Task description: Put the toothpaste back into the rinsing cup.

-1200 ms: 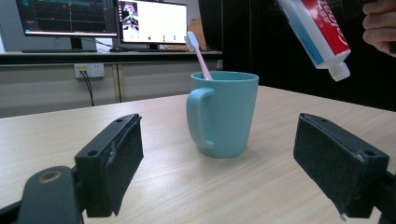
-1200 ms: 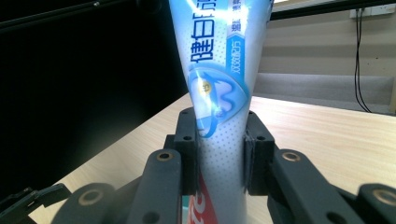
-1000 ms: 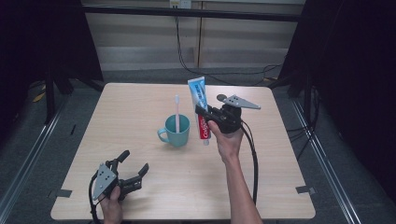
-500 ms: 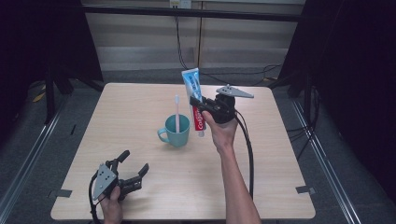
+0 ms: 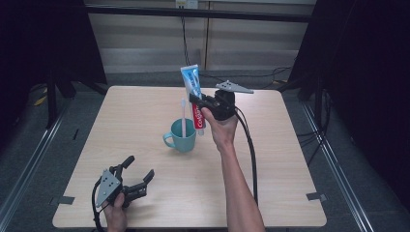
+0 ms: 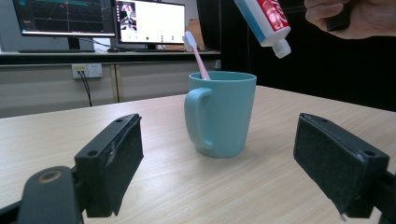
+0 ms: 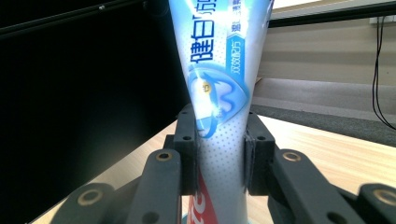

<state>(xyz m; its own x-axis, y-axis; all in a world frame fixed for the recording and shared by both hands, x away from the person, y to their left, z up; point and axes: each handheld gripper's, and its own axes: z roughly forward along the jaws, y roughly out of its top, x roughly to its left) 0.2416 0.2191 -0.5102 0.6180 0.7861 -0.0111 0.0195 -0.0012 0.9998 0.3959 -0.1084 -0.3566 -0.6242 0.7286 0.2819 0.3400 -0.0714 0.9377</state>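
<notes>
High view: your right gripper (image 5: 199, 102) sits just above frame centre, clamped on the toothpaste tube (image 5: 192, 92). Tube stands nearly upright, flat crimped end up, cap end down. Right gripper view confirms both pads (image 7: 187, 140) pressed flat on the tube (image 7: 219, 84) sides. Left gripper view puts the tube's white cap (image 6: 281, 48) at upper right, above and just right of the mug (image 6: 219, 114) rim, clear of it.

Mug (image 5: 181, 137) stands just left of and below the gripper in the high view, handle to the left, pink toothbrush (image 5: 183, 116) upright inside. Tube and brush are near each other, not touching.

Your left gripper (image 5: 133, 176) is at lower left, near the table's (image 5: 290, 159) front edge, jaws wide, nothing between them. Left gripper view shows bare tabletop between its pads (image 6: 119, 161) and the mug.

Open room: right half of the table, the strip behind the mug, and the stretch between mug and left gripper. Mug is well in from every edge.
</notes>
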